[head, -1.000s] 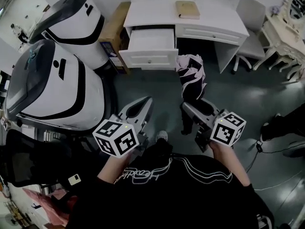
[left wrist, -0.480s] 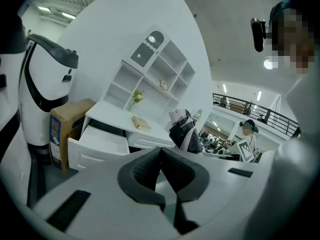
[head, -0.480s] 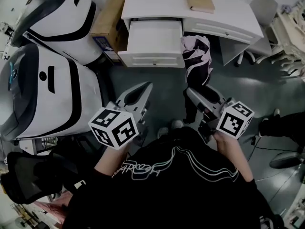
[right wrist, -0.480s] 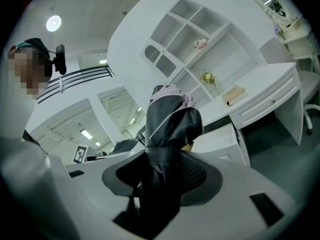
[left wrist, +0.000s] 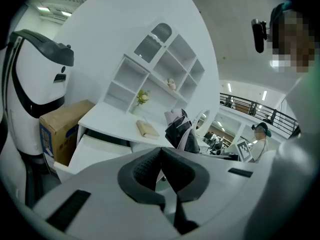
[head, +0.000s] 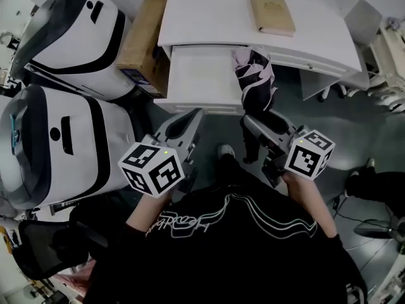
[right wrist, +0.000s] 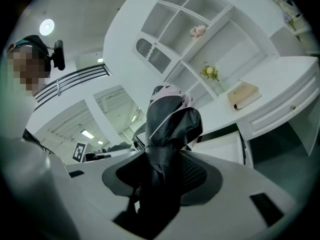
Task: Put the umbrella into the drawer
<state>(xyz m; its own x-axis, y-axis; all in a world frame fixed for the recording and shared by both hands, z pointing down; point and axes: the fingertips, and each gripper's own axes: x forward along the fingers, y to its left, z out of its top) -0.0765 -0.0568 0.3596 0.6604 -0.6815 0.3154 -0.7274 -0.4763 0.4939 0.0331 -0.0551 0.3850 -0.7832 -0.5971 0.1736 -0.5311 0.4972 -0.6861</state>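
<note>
Standing between the jaws of the right gripper, a folded black umbrella with pale trim is clamped by its strapped lower part, the jaws being kept fairly wide apart by its bulk. Seen from the head view, the bunched end of the umbrella is placed at the right edge of an open white drawer, which is pulled out from under a white worktop. The jaws of the left gripper are brought together at their tips, and nothing is held between them. A tan book is laid on the worktop, and a cardboard box is set just left of the drawer.
</note>
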